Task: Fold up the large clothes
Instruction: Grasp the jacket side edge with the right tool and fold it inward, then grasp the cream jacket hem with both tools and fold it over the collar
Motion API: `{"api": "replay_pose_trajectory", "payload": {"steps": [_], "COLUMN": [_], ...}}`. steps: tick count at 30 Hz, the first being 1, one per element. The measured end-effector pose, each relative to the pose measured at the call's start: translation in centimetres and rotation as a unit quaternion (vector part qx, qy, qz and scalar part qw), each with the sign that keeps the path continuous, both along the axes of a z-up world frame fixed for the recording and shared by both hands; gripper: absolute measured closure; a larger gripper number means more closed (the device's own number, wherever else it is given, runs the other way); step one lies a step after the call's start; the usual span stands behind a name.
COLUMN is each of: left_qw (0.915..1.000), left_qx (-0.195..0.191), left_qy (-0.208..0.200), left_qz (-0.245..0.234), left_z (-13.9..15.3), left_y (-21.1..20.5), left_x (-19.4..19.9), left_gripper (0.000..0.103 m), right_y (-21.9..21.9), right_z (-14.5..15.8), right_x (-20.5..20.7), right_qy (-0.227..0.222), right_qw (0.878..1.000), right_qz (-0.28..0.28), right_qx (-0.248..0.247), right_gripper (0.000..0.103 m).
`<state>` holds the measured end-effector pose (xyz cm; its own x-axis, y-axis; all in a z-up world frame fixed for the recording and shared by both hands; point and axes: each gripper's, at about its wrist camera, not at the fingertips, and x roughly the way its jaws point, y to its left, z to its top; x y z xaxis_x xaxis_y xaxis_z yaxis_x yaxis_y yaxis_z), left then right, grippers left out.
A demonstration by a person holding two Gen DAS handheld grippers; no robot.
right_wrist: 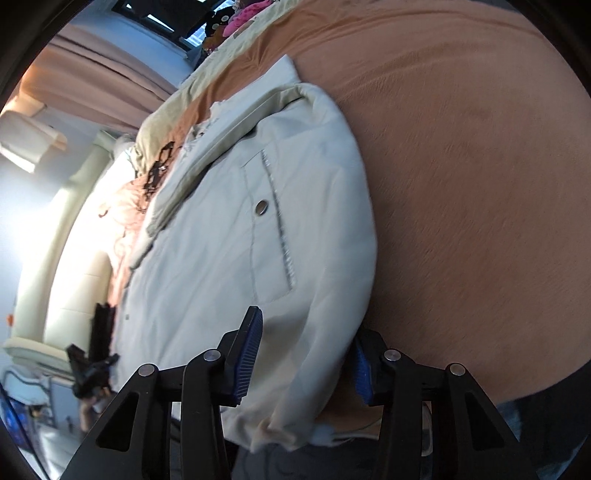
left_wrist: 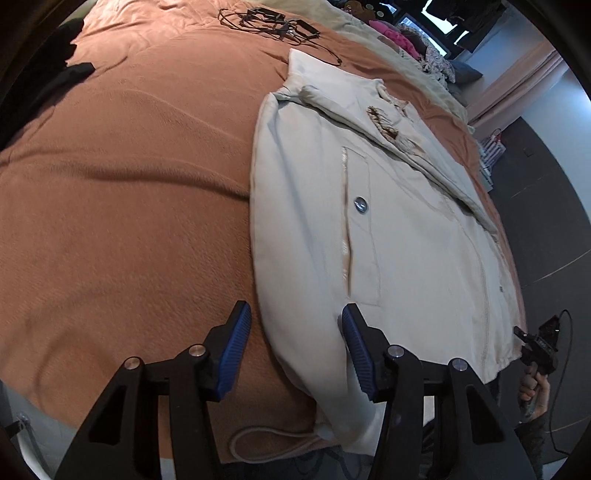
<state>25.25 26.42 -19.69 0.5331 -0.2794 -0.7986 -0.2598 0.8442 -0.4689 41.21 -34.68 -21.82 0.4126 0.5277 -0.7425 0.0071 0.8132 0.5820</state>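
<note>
A cream jacket [left_wrist: 388, 221] lies flat on an orange bedspread [left_wrist: 129, 203], its pocket with a metal snap [left_wrist: 360, 204] facing up. My left gripper [left_wrist: 295, 350] is open and straddles the jacket's near hem corner: one pad is over the bedspread, the other over the cloth. In the right wrist view the jacket [right_wrist: 229, 258] fills the middle. My right gripper [right_wrist: 304, 362] is open astride its thick side edge near the hem, with cloth bulging between the pads and partly hiding one. The other gripper [left_wrist: 535, 347] shows small in a hand at the far hem corner.
A tangle of black cables [left_wrist: 269, 22] lies at the bed's far end. A black garment [left_wrist: 44, 66] is at the far left, and a pile of colourful clothes [left_wrist: 399, 40] at the back. A cord loop [left_wrist: 266, 439] hangs off the hem. A dark floor [left_wrist: 546, 221] lies beside the bed.
</note>
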Motion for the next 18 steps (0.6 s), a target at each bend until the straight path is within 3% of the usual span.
{"api": "replay_pose_trajectory", "payload": {"steps": [5,9,13,16,18], "left_qw": [0.9996,0.9996,0.9996,0.9993,0.9990], "left_qx": [-0.026,-0.026,-0.027,-0.029,-0.035], "left_qy": [0.001,-0.005,-0.012,-0.016,-0.019], "left_qz": [-0.014,-0.011,-0.004,-0.014,-0.019], "left_z": [-0.4,-0.9,-1.1,-1.0,-1.2], "left_y": [-0.9,-1.1,-1.4,-1.9,-2.4], "left_x": [0.4,1.4,1.9,1.1,0.1], "left_gripper": [0.051,0.051,0.051,0.051,0.060], "right_y": [0.5,0.8,0.8,0.6,0.6], "right_z": [-1.1,-1.7,-1.9,-2.0,-1.9], "right_x": [-0.5,-0.1,0.5,0.2,-0.5], "right_qy": [0.016,0.015,0.013,0.017,0.019], "right_qw": [0.999,0.998,0.998,0.998,0.998], "right_qz": [0.004,-0.002,-0.015,-0.018,-0.015], "right_qx": [0.049,0.059,0.053,0.058,0.059], "right_gripper": [0.057,0.058,0.069,0.070,0.070]}}
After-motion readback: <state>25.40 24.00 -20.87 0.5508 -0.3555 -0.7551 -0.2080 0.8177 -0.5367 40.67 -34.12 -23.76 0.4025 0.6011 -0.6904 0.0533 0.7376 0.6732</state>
